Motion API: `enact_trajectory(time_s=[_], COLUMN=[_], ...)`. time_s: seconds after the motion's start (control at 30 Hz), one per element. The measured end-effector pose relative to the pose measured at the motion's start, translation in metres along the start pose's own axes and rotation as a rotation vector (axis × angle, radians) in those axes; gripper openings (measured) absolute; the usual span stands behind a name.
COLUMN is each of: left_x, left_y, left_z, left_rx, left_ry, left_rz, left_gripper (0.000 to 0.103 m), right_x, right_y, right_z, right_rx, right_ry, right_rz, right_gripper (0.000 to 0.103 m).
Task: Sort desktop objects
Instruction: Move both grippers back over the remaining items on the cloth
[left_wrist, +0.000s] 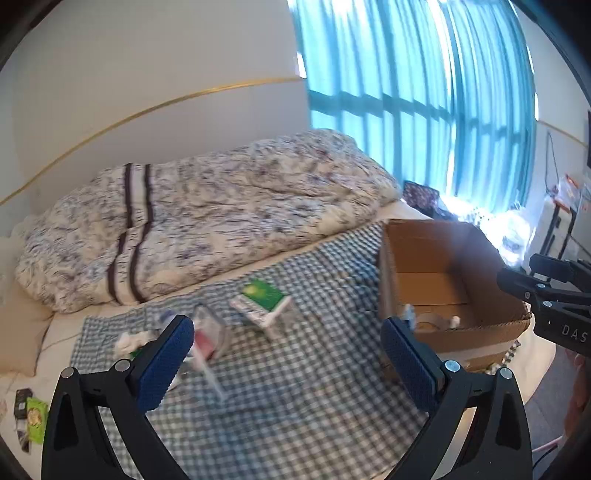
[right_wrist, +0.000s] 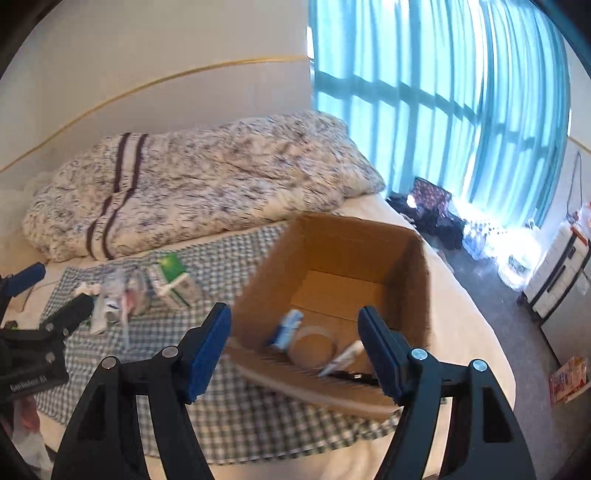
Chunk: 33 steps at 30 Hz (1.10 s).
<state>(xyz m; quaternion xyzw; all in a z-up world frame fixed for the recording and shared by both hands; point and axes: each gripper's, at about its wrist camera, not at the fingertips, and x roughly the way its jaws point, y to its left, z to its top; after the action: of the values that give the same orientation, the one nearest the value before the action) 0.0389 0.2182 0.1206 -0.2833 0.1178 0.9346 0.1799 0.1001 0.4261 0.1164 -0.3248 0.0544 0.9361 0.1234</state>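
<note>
Right wrist view: right gripper (right_wrist: 295, 350) hanging wide, empty, above cardboard box (right_wrist: 332, 243).
Left gripper (left_wrist: 288, 358): gaping wide, empty.
Green carton (left_wrist: 264, 295), left of box: looking light, stiff; pinching its 2 flat sides.

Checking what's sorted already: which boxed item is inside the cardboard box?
The blue-and-white carton, beside the tape roll in the cardboard box. The green-topped box lies outside, on the checked cloth.
</note>
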Motion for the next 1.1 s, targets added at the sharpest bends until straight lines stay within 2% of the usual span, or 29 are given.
enact_trajectory(time_s=[0.1, 0.3, 0.53, 0.83, 1.0, 1.1], left_x=[-0.020, -0.049, -0.047, -0.001, 0.047, 0.082], left_y=[0.035, 0.108, 0.176, 0.244, 0.265, 0.273], left_z=[-0.006, -0.029, -0.065, -0.107, -0.133, -0.149], left_rx=[-0.024, -0.054, -0.109, -0.197, -0.214, -0.211], left_ry=[0.006, 0.025, 0.082, 0.152, 0.179, 0.195], left_rz=[0.021, 0.117, 0.181, 0.212, 0.210, 0.225], left_gripper=[0.103, 0.103, 0.103, 0.103, 0.103, 0.103], right_x=[-0.018, -0.033, -0.021, 0.018, 0.067, 0.110], right_y=[0.035, 0.104, 0.184, 0.267, 0.289, 0.296], right_z=[0.001, -0.001, -0.016, -0.039, -0.055, -0.067], right_rx=[-0.016, -0.056, -0.135, -0.283, -0.309, -0.298], right_ry=[-0.017, -0.017, 0.030, 0.069, 0.088, 0.134], right_rz=[0.036, 0.109, 0.171, 0.190, 0.196, 0.220], right_gripper=[0.071, 0.071, 0.071, 0.071, 0.071, 0.071])
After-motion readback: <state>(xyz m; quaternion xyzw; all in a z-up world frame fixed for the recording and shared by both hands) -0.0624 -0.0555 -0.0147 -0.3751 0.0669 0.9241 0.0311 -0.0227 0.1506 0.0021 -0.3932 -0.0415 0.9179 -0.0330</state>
